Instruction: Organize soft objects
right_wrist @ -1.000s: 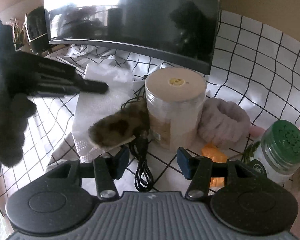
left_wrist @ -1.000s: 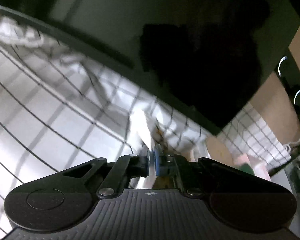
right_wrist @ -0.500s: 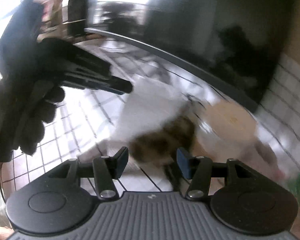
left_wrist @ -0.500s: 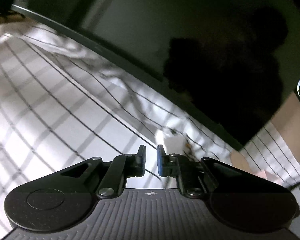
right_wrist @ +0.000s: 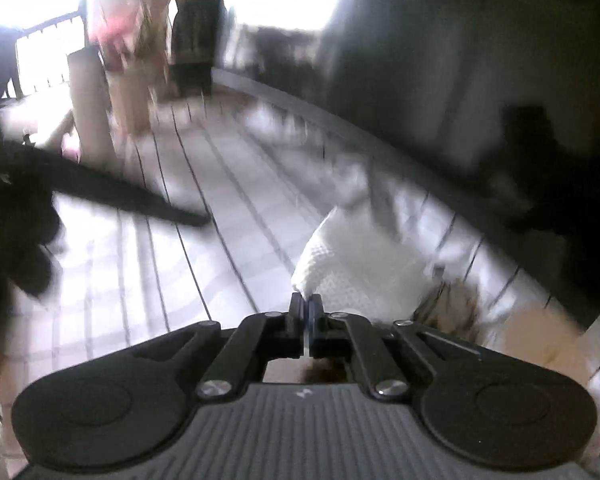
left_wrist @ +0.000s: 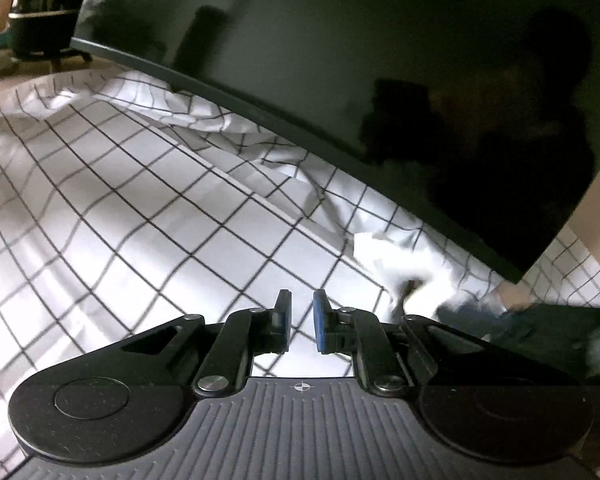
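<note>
Left wrist view. Left gripper [left_wrist: 301, 320] poised above checked cloth [left_wrist: 140, 240], jaws parted by a narrow gap, nothing between them. One white towel [left_wrist: 384, 252] seen ahead and to the right of the jaws, near the lower edge of one dark screen [left_wrist: 340, 80]; well apart from this gripper. A blurred dark shape at the right edge, probably the other tool; not certain. Towel count here: one. Screen count: one.

Right wrist view, heavily blurred. Right gripper [right_wrist: 307, 312] clenched on a corner of the towel [right_wrist: 360, 268], blue pads pressed together over the fabric. Towel body spread forward and to the right from the pinch, long axis running up and right toward the screen [right_wrist: 460, 80]. One brown furry item [right_wrist: 448, 312] lying just right of the jaws, touching or under the towel's near edge; exact contact not resolvable. Left gripper [right_wrist: 196, 220] visible as a dark bar at left, pointed toward the cloth [right_wrist: 220, 200], apart from the towel. One pale round lid [right_wrist: 540, 332] at lower right, too smeared to identify. Counts: one towel, one furry item, two grippers. Judged nearer to the towel: right hand, already holding it; free corner likely reachable by the left, from the left side.
</note>
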